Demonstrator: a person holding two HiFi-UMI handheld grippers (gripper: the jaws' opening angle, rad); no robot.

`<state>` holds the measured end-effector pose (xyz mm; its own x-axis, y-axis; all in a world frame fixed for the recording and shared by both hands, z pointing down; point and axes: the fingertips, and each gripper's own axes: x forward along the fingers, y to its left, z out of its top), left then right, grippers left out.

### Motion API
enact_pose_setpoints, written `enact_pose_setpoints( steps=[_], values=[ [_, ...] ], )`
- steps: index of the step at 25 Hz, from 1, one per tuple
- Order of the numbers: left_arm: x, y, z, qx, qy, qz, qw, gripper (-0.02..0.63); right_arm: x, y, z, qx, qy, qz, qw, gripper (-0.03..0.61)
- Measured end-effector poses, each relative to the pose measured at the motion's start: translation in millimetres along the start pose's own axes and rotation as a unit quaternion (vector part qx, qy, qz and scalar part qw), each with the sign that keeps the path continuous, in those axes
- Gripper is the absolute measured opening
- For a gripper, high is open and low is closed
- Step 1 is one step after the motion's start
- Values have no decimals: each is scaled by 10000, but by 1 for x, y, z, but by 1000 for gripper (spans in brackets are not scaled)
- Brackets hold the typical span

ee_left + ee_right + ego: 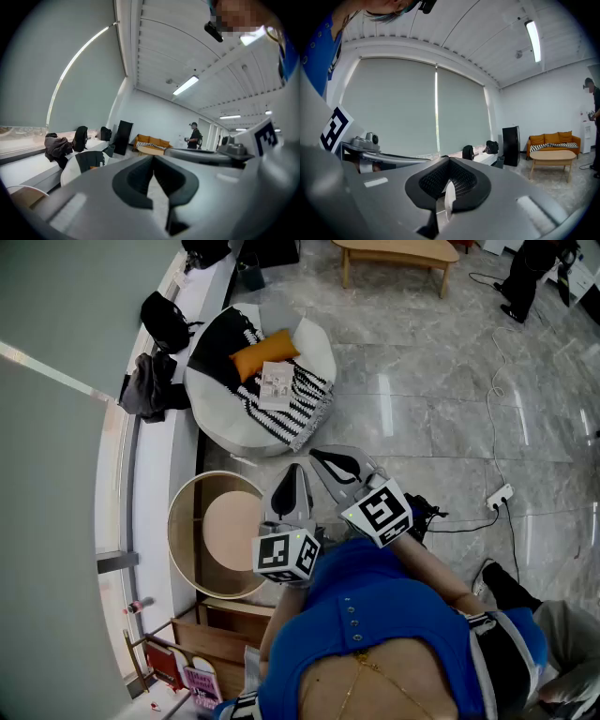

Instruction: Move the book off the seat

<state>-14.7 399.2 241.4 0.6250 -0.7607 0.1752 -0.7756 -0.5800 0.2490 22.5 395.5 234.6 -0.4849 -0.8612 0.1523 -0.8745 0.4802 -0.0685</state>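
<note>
A pale book lies on the round white seat, on a black-and-white striped throw beside an orange cushion. Both grippers hover well short of the seat, close to the person's chest. My left gripper is shut with nothing in it, its tips pointing toward the seat. My right gripper sits just to its right, also shut and empty. The left gripper view shows the jaws closed with the white seat low at the left. Closed jaws fill the right gripper view; the book is hidden there.
A round wooden side table stands between me and the seat. Bags and dark clothing lie on the window ledge at the left. A wooden coffee table stands far ahead; a power strip and cable lie on the marble floor. Another person stands far off.
</note>
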Motion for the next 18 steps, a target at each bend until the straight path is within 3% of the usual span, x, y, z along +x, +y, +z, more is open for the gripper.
enact_pose_setpoints(
  steps=[10, 18],
  values=[
    [24, -19, -12, -81, 25, 12, 10000, 2, -15, -37, -13, 210, -10, 60, 9998, 0],
    [50, -21, -21, -233, 51, 284, 9993, 2, -14, -75, -19, 304, 65, 170, 9994, 0]
  ],
)
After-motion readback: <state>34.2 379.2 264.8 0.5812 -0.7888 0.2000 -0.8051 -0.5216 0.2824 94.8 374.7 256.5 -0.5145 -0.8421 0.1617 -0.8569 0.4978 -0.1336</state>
